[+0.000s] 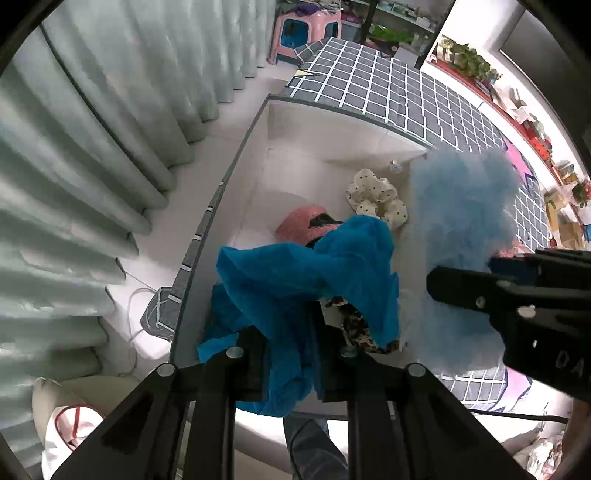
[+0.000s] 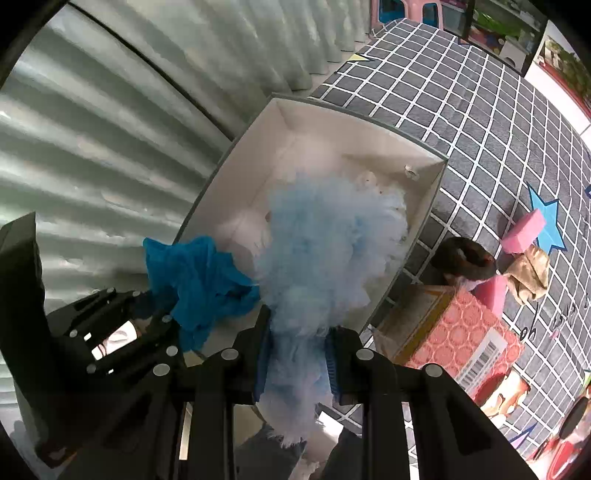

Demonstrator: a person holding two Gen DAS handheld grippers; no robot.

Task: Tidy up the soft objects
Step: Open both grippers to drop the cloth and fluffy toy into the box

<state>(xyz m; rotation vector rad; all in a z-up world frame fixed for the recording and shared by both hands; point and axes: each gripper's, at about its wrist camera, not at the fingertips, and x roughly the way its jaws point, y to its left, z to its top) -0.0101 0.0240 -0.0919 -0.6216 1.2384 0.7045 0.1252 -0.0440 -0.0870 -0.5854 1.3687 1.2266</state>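
Note:
My left gripper point(image 1: 290, 354) is shut on a teal blue cloth point(image 1: 314, 273) and holds it over the near end of a white box point(image 1: 295, 125). My right gripper point(image 2: 297, 354) is shut on a pale blue fluffy puff point(image 2: 325, 251), also held over the box point(image 2: 236, 177). In the left wrist view the puff point(image 1: 461, 221) hangs at the right with the right gripper point(image 1: 517, 295) below it. In the right wrist view the teal cloth point(image 2: 199, 280) and left gripper point(image 2: 122, 332) sit at the left. Inside the box lie a pink hat point(image 1: 299, 225), a white dotted scrunchie point(image 1: 376, 199) and a leopard-print piece point(image 1: 358, 328).
The box stands on a grey checked bedspread point(image 2: 480, 110) beside pale green curtains point(image 1: 92, 166). On the bedspread lie a red patterned carton point(image 2: 454, 332), two pink sponges point(image 2: 524, 229), a beige cloth point(image 2: 528, 273) and a dark brown item point(image 2: 465, 258). A pink stool point(image 1: 306, 29) stands behind.

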